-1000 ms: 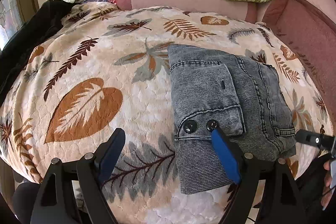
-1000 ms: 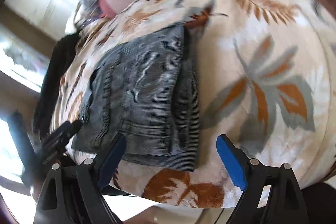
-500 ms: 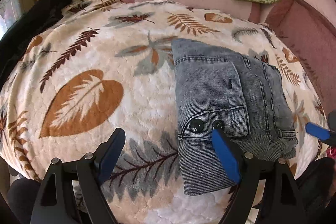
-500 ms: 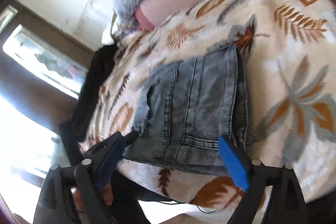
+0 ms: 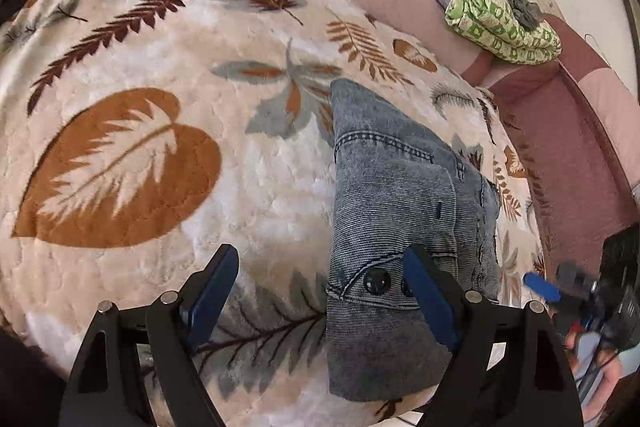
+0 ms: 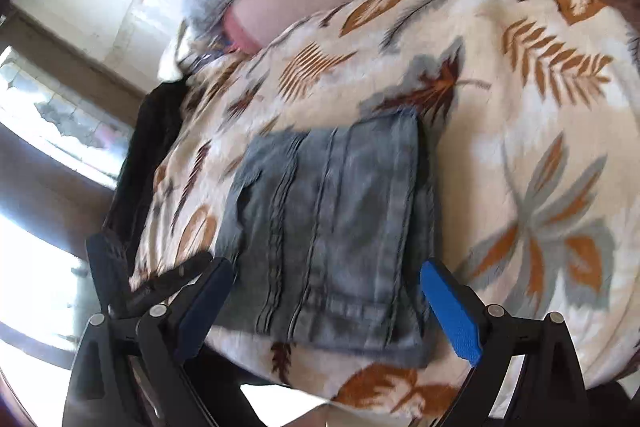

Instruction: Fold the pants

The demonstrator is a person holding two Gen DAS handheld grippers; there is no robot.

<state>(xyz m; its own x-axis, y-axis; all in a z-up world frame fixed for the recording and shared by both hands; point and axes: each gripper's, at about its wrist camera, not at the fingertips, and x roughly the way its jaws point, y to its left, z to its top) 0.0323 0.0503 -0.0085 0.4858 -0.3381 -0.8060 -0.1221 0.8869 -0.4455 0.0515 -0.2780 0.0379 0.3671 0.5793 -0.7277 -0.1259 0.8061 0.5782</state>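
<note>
Two handheld grippers hover with fingers spread and empty above grey denim pants (image 5: 404, 211), already folded into a compact rectangle on a leaf-print blanket (image 5: 120, 155). The left gripper (image 5: 320, 291) has the pants at its three o'clock; the right gripper (image 6: 328, 311) has them at twelve. Folding looks finished; next likely a final check, with open blanket toward nine o'clock and the bed edge close at six.
</note>
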